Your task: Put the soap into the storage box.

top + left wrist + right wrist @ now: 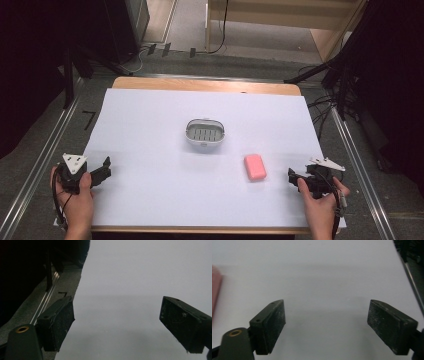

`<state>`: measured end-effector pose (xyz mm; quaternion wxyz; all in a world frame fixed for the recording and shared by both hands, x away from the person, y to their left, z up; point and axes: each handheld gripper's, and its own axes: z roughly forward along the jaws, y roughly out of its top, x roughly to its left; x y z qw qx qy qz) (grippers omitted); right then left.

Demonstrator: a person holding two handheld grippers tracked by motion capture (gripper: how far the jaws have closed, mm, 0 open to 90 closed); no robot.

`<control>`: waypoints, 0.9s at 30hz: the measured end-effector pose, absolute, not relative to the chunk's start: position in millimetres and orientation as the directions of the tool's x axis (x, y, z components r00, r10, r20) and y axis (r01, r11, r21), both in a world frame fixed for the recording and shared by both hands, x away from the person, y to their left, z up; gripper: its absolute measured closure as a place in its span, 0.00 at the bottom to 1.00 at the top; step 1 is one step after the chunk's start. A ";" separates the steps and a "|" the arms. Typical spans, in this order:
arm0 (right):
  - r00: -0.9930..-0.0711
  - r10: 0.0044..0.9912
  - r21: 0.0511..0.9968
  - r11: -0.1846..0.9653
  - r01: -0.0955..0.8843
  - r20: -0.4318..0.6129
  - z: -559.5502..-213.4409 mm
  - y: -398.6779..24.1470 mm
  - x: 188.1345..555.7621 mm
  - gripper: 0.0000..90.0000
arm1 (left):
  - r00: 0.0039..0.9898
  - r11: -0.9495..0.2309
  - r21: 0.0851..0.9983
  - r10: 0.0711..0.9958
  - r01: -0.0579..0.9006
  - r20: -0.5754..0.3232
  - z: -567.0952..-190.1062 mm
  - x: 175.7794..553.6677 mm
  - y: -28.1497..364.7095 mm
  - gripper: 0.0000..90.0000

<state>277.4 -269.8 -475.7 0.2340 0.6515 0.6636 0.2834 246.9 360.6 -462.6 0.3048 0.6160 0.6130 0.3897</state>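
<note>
High view first: a pink soap bar (pixel 255 166) lies flat on the white sheet (pixel 150 150) that covers the table (pixel 205 85). A grey soap dish (pixel 204 134) sits near the middle, a bit farther back and to the left of the soap, not touching it.

The right gripper (pixel 295 176) is the near one. The soap lies just to its left and a tiny bit ahead, with bare sheet between them. The soap's long side runs mostly front to back, tipped slightly. In the right gripper view the jaws stand wide apart with nothing between them, and a pink edge of the soap (pixel 215 290) peeks in at the left. So I think that hand would have to swing left to get the jaws on either side of the soap's short width.

The left gripper (pixel 106 167) waits well apart, at the left edge of the sheet (far from both soap and dish). Its jaws are wide apart too, holding nothing.

The sheet looks smooth and plain. Around the table are grey floor, metal rails, black stands and some cables; the room is dark at the sides.
</note>
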 end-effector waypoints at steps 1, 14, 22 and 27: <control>-0.050 0.996 0.679 -0.009 0.734 0.067 -475.0 -268.1 277.5 0.19 | -0.053 -0.058 0.861 0.994 0.505 0.098 -462.2 244.9 361.4 0.15; -0.153 0.976 0.571 0.037 0.820 0.157 -462.7 -246.5 287.9 0.26 | -0.050 -0.046 0.879 0.996 0.474 0.079 -461.8 241.2 362.9 0.15; -0.163 0.970 0.508 0.049 0.860 0.183 -450.3 -233.1 295.6 0.21 | -0.047 -0.048 0.878 0.996 0.477 0.080 -461.8 241.5 363.0 0.15; -0.166 0.969 0.501 0.052 0.864 0.185 -442.3 -223.7 297.6 0.19 | -0.044 -0.050 0.876 0.996 0.479 0.081 -461.8 241.8 363.2 0.15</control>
